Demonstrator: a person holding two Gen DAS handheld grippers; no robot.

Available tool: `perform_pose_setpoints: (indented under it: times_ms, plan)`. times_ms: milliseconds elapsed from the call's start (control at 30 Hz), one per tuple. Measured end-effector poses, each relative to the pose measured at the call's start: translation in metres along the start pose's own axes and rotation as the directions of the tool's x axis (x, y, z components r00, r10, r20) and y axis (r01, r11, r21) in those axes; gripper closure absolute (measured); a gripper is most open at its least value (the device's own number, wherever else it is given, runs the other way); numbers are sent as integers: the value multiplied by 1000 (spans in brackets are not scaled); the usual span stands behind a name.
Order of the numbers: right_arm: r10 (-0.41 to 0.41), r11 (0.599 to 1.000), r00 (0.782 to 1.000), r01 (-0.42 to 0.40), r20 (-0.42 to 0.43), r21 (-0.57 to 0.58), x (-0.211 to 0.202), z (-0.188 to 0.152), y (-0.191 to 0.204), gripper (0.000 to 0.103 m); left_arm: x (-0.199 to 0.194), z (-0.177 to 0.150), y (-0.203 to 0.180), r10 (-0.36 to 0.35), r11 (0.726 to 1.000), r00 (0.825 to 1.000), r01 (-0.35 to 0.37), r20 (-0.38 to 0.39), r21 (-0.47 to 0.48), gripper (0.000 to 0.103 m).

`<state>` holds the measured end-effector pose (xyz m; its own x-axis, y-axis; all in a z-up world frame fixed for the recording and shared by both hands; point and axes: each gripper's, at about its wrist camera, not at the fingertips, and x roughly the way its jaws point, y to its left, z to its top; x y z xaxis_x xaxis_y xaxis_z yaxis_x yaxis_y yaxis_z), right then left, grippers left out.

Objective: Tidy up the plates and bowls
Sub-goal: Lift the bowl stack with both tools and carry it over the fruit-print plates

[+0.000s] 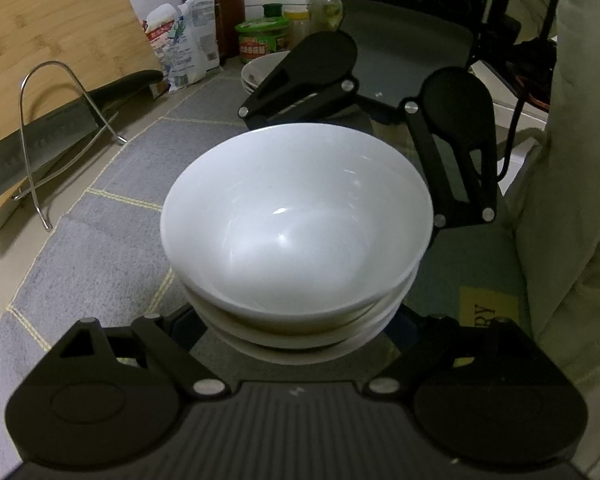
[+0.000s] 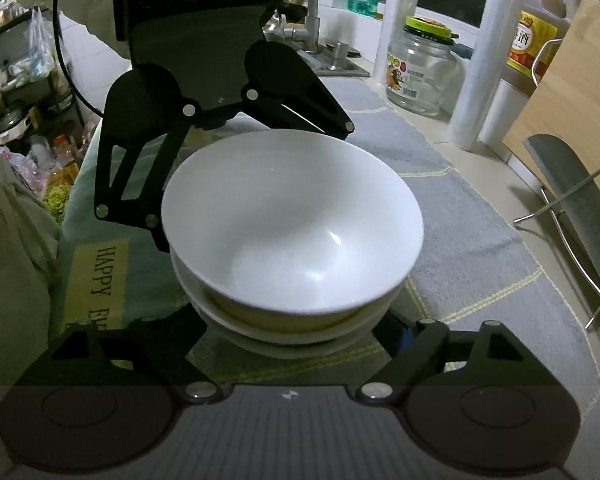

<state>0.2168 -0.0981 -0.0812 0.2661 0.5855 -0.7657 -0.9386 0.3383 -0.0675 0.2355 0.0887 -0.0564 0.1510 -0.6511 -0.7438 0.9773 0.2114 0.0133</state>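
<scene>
A stack of white bowls [image 1: 296, 224] sits between my two grippers, which face each other across it. In the left wrist view my left gripper [image 1: 296, 344] has its jaws spread wide around the near side of the stack, and the right gripper [image 1: 364, 120] stands on the far side. In the right wrist view the stack [image 2: 292, 232] fills the centre, my right gripper [image 2: 296, 340] spread around its near side and the left gripper [image 2: 204, 152] beyond. The fingertips are hidden under the bowls. More white plates or bowls [image 1: 260, 72] lie behind.
A grey quilted mat [image 1: 112, 216] covers the counter. A wire rack [image 1: 52, 120] holding a cleaver leans by a bamboo board [image 1: 52, 28] on the left. Sauce bottles, a bag and jars [image 1: 260, 36] stand at the back. A glass jar [image 2: 420, 68], paper roll and sink sit beyond.
</scene>
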Motion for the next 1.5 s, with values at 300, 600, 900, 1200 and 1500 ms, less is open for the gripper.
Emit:
perform_pose_setpoints:
  times_ms: [300,600,900,1200,1500]
  plan:
    - [-8,1000,1000,8,-10,10,1,1,1,12,1,2,-1,9,1000,1000,-9,-1,6,13]
    - [-23,1000,1000,23,-22,13,-6,2,8,12,-1,5,-7,0,1000,1000,0,1,23,12]
    - [-37,999,999,37,-23,-6,-21,2,16,12,-7,16,-19,19,999,1000,-19,5,36,12]
    - [-43,999,999,43,-21,-22,-44,-5,23,12,-8,31,-38,35,998,999,-35,6,44,12]
    - [-70,997,997,69,-21,-27,-74,-22,26,12,6,60,-58,41,997,999,-42,12,67,12]
